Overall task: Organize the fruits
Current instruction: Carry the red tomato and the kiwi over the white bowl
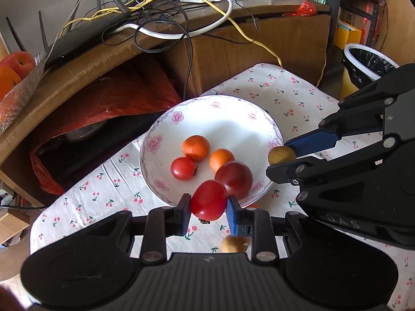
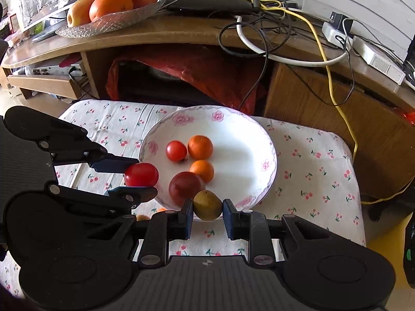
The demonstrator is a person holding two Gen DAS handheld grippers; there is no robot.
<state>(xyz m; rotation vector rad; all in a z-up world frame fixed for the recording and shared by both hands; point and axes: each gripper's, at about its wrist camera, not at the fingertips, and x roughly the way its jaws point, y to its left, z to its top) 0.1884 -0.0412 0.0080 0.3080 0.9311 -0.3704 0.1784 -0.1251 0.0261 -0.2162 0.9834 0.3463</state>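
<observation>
A white floral plate (image 1: 233, 114) (image 2: 249, 140) sits on the cherry-print cloth. It holds two small oranges (image 1: 196, 147) (image 2: 200, 147), a small red tomato (image 1: 183, 168) (image 2: 176, 150) and a dark red plum-like fruit (image 1: 234, 178) (image 2: 184, 187). My left gripper (image 1: 208, 203) (image 2: 137, 178) is shut on a red tomato (image 1: 208, 199) (image 2: 141, 174) at the plate's near rim. At the plate's other side, my right gripper (image 2: 207, 207) (image 1: 285, 155) is shut on a small yellow-green fruit (image 2: 207, 205) (image 1: 281, 155).
A brownish fruit (image 1: 234, 244) lies on the cloth under the left gripper, and small orange pieces (image 2: 153, 213) lie near the plate. Behind stands a wooden desk (image 2: 181, 33) with tangled cables, a router and a glass fruit dish (image 2: 103, 23). A black-lined bin (image 1: 368, 62) is at right.
</observation>
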